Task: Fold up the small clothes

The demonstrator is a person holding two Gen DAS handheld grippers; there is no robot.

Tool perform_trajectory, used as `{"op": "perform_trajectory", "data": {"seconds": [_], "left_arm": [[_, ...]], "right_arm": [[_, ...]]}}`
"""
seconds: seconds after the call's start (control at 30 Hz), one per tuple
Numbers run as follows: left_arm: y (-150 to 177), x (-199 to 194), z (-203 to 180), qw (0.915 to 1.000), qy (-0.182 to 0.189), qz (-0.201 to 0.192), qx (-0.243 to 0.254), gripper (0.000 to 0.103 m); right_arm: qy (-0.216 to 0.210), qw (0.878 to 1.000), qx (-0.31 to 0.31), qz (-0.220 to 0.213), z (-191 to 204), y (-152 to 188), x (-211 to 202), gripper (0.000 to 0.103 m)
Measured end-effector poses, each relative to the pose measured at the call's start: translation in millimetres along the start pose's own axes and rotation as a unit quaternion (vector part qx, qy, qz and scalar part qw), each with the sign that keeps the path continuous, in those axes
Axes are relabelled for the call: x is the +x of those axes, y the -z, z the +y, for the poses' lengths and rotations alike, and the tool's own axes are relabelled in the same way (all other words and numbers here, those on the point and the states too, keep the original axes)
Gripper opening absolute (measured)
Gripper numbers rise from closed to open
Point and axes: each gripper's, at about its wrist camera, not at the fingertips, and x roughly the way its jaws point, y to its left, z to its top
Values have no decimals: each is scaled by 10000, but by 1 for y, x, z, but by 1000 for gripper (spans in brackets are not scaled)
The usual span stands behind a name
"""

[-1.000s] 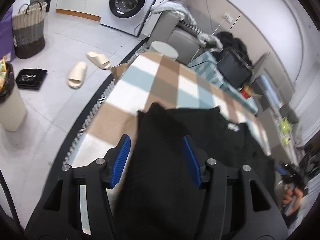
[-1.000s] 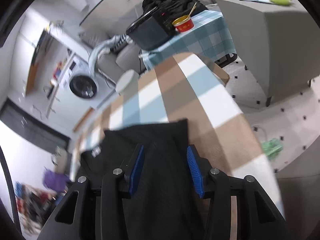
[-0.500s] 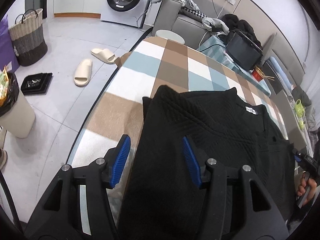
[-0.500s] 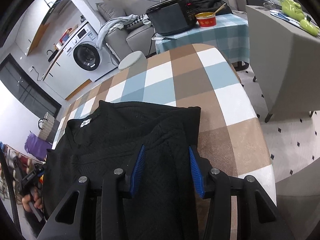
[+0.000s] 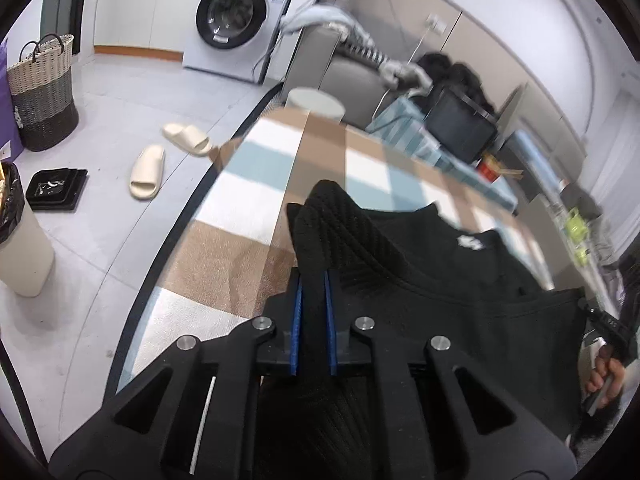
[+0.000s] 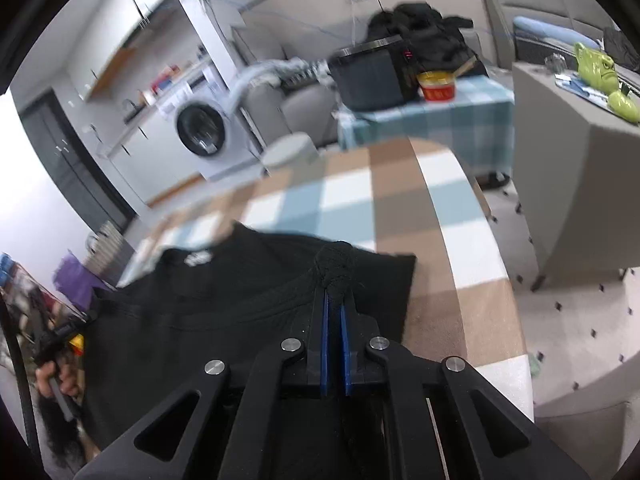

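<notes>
A black knit sweater (image 5: pixel 440 288) lies on a table covered by a checked cloth (image 5: pixel 248 240) of brown, white and blue squares. My left gripper (image 5: pixel 313 280) is shut on the sweater's left edge, and a ridge of fabric bunches up between the blue pads. In the right wrist view the same sweater (image 6: pixel 224 304) spreads to the left, its white neck label facing up. My right gripper (image 6: pixel 334 300) is shut on the sweater's right edge, with a knot of cloth poking out above the pads. A hand (image 5: pixel 604 376) holding the other gripper shows at the left wrist view's right edge.
A washing machine (image 5: pixel 236 20), a woven basket (image 5: pixel 42 92), two slippers (image 5: pixel 150 172) and a bin (image 5: pixel 18 248) stand on the floor left of the table. Beyond it are a white stool (image 5: pixel 316 104), a sofa and a side table (image 6: pixel 424 120) with a black appliance and a red bowl.
Both grippers went from open around the sweater's edges to shut on the fabric, which now puckers up between the pads. Both views have shifted and rolled slightly.
</notes>
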Motion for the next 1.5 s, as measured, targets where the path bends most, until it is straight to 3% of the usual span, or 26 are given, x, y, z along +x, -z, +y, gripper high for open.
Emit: {"op": "perform_trajectory", "data": {"seconds": [0.1, 0.23, 0.37, 0.47, 0.53, 0.57, 0.63, 0.7, 0.77, 0.87, 1.03, 1.17, 1.27, 1.47, 1.5], "left_arm": [[-1, -6, 1, 10000, 20, -78, -19, 5], [-4, 4, 11, 9996, -1, 48, -289, 5], [-10, -1, 10, 9994, 23, -131, -305, 5], [-16, 4, 12, 9990, -32, -163, -407, 5], [-17, 19, 12, 9989, -270, 142, -354, 7], [-15, 30, 13, 9965, -614, 453, -334, 10], [-9, 31, 12, 9958, -680, 557, -252, 13], [-1, 22, 7, 9965, -698, 448, -30, 34], [6, 11, 4, 9965, -729, 398, 105, 45], [19, -11, 0, 9964, -735, 344, 234, 45], [49, -50, 7, 9959, -758, 469, 169, 45], [81, -75, 13, 9952, -752, 592, 221, 45], [104, -87, 11, 9933, -661, 805, 505, 45], [134, -102, 13, 9937, -418, 928, 466, 45], [138, -104, 14, 9942, -424, 877, 455, 45]], "right_arm": [[3, 9998, -47, -197, 2, -5, -5, 5], [112, 9997, 168, -130, -5, -14, 17, 5], [-45, 9970, 472, -614, -8, -33, 19, 5], [176, 9955, 571, -741, -9, -49, 30, 5], [407, 9960, 629, -493, -11, -55, 52, 6], [585, 9959, 604, -322, -11, -56, 64, 10], [847, 9949, 545, -11, -13, -54, 80, 18], [873, 9946, 514, 239, -16, -46, 83, 29], [857, 9950, 395, 312, -16, -39, 74, 39], [642, 9966, 304, 428, -17, -26, 51, 43], [269, 9962, 468, 679, -22, 20, -5, 63], [-180, 9933, 754, 852, -31, 69, -40, 63], [-164, 9928, 759, 911, -32, 102, -59, 63], [-470, 9904, 572, 1168, -25, 132, -65, 63], [-481, 9912, 464, 1144, -22, 134, -66, 57]]}}
